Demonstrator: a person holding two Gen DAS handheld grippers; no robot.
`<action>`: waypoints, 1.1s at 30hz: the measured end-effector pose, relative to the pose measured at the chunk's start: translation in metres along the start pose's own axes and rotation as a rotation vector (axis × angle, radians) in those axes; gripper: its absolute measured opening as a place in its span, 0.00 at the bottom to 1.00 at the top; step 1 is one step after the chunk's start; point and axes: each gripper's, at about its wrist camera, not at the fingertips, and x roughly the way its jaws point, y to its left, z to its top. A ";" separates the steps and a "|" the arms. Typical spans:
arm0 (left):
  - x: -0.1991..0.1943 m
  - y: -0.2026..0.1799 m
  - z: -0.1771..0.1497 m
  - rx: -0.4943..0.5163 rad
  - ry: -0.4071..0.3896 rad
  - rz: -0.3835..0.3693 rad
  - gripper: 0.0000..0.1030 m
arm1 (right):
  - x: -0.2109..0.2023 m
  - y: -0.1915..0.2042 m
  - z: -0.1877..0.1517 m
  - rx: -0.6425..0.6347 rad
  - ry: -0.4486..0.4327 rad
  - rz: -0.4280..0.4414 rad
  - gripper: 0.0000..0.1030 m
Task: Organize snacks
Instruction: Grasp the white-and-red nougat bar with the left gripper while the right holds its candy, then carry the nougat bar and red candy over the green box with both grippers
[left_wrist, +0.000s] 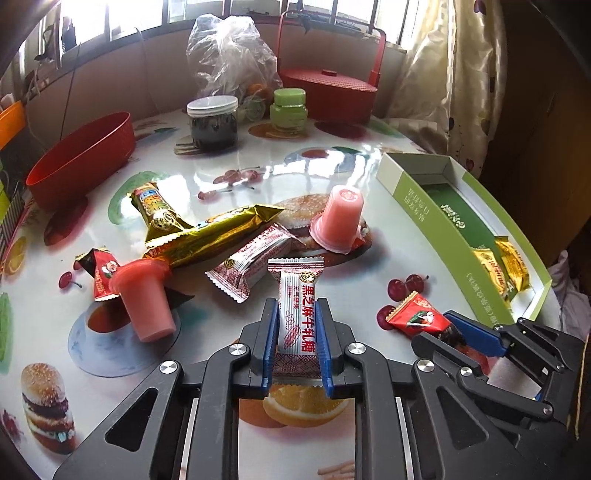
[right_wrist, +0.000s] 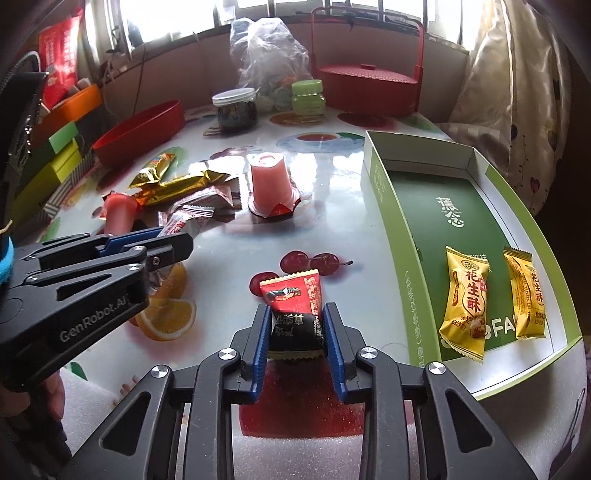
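Note:
My left gripper (left_wrist: 296, 306) is shut on a white candy with red lettering (left_wrist: 297, 314), low over the table. My right gripper (right_wrist: 297, 310) is shut on a red and black candy (right_wrist: 291, 306) that lies on the table just left of the green box (right_wrist: 380, 192). Two yellow peanut candies (right_wrist: 465, 295) lie side by side in the box's near end. Loose on the table beyond are two gold wrappers (left_wrist: 207, 236), another white candy (left_wrist: 255, 266), a small red candy (left_wrist: 98, 273), an upturned pink jelly cup (left_wrist: 338, 218) and a tipped one (left_wrist: 146, 299).
A red bowl (left_wrist: 85, 158) stands at the far left. At the back are a dark jar (left_wrist: 212, 122), a green jar (left_wrist: 288, 109), a clear plastic bag (left_wrist: 229, 51) and a red lidded basket (left_wrist: 332, 85). Curtains hang on the right. The printed tablecloth shows fruit and burgers.

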 end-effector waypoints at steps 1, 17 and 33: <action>-0.002 0.000 0.000 -0.001 -0.005 -0.002 0.20 | -0.002 0.000 0.000 0.001 -0.007 0.002 0.26; -0.031 -0.010 0.005 0.023 -0.063 -0.032 0.20 | -0.032 -0.006 0.005 0.040 -0.095 0.013 0.26; -0.032 -0.045 0.019 0.059 -0.074 -0.132 0.20 | -0.059 -0.044 0.008 0.131 -0.160 -0.044 0.26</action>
